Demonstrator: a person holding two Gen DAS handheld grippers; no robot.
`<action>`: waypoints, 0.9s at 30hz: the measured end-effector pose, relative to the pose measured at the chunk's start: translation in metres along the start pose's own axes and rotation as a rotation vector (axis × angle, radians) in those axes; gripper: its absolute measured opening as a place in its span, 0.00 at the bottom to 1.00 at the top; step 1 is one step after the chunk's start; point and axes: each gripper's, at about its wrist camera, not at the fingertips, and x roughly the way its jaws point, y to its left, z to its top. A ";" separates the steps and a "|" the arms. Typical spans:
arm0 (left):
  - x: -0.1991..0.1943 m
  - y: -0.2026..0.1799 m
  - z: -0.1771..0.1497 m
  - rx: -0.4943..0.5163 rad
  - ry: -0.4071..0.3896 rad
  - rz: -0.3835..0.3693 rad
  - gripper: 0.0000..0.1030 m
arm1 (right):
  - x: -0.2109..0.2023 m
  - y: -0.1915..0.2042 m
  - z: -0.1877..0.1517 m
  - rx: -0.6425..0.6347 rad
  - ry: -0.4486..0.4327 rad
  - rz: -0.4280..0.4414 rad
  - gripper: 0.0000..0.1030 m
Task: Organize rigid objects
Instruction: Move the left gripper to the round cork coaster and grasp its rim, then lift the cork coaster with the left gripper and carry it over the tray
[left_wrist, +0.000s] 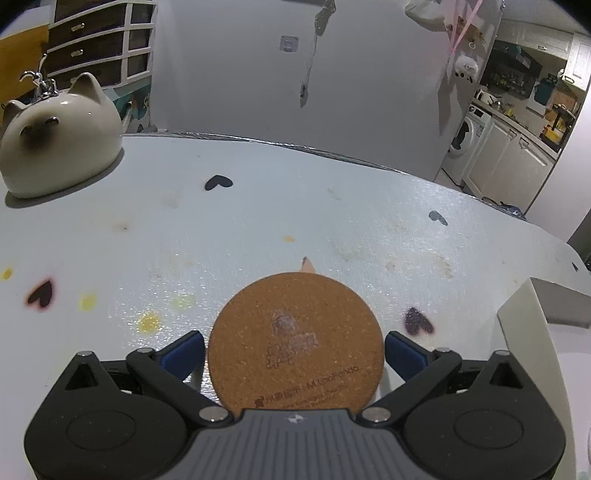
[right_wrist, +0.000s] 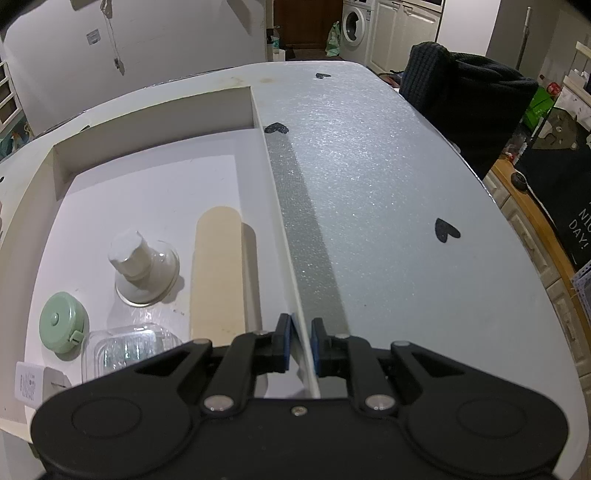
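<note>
My left gripper (left_wrist: 294, 345) is shut on a round cork coaster (left_wrist: 295, 339), its blue pads against the coaster's two sides, low over the white table (left_wrist: 258, 206). A pencil tip (left_wrist: 306, 264) pokes out from behind the coaster. My right gripper (right_wrist: 302, 341) is shut on the right wall (right_wrist: 280, 206) of a shallow white box (right_wrist: 155, 122). Inside the box lie a flat wooden stick (right_wrist: 218, 273), a white suction-cup knob (right_wrist: 142, 266), a green round tape measure (right_wrist: 62, 321), a clear plastic case (right_wrist: 125, 350) and a white charger (right_wrist: 31, 386).
A white cat-shaped ceramic pot (left_wrist: 61, 133) stands at the table's far left. The white box corner (left_wrist: 532, 317) shows at the right in the left wrist view. A dark chair with a black garment (right_wrist: 465, 96) stands past the table's right edge. Black heart marks (right_wrist: 447, 229) dot the tabletop.
</note>
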 end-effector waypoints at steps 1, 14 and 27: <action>0.000 0.000 0.000 0.003 -0.001 0.005 0.96 | 0.000 0.000 0.000 0.000 0.000 0.000 0.13; -0.036 -0.001 0.002 0.028 -0.066 0.007 0.96 | 0.000 -0.001 0.000 -0.003 -0.002 0.003 0.13; -0.075 -0.084 0.004 0.194 -0.089 -0.201 0.96 | -0.002 -0.002 -0.003 -0.007 -0.011 0.011 0.12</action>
